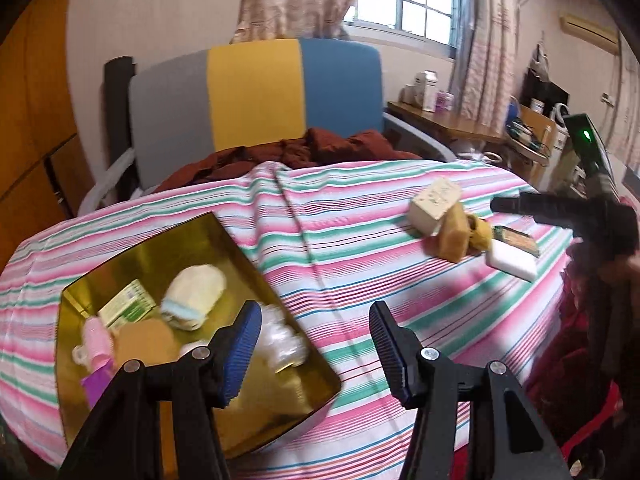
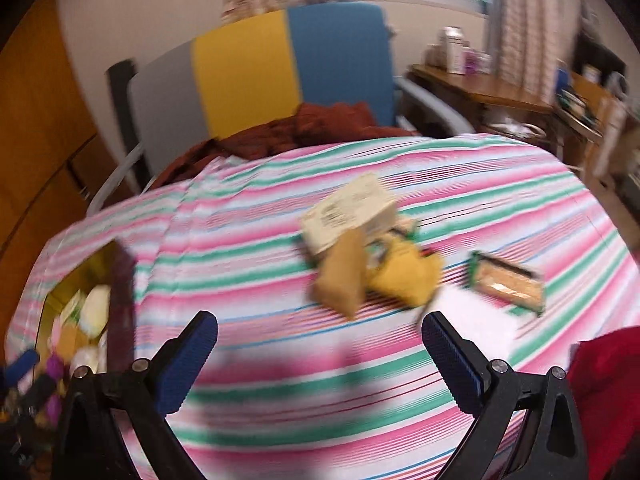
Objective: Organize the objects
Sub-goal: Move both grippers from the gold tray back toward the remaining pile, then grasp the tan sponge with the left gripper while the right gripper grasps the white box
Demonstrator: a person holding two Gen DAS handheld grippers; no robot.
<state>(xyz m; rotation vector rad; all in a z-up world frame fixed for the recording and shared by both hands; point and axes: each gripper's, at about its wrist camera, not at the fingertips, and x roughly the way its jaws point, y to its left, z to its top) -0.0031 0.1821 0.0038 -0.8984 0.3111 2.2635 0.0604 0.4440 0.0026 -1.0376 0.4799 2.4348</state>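
Note:
A gold tray (image 1: pixel 280 280) at the left holds a rolled white cloth (image 1: pixel 196 292), a green-white box (image 1: pixel 128 304), a pink bottle (image 1: pixel 96 340) and clear plastic (image 1: pixel 280 336). My left gripper (image 1: pixel 314 340) hangs open over the tray's right edge with nothing between its pads. Farther right lies a pile: a cream box (image 1: pixel 434 204), a tan packet (image 1: pixel 454 236), a yellow item (image 1: pixel 480 232) and a white block (image 1: pixel 512 260). My right gripper (image 2: pixel 318 324) is wide open and empty, just short of the cream box (image 2: pixel 352 208), tan packet (image 2: pixel 344 276) and yellow item (image 2: pixel 404 272). This view is blurred.
A pink, green and white striped cloth (image 1: pixel 360 220) covers the surface. Behind it stands a chair (image 1: pixel 256 92) with a grey, yellow and blue back and a dark red cloth (image 1: pixel 320 148). A green-edged packet (image 2: pixel 508 284) lies right of the pile. A wooden desk (image 1: pixel 440 120) is at back right.

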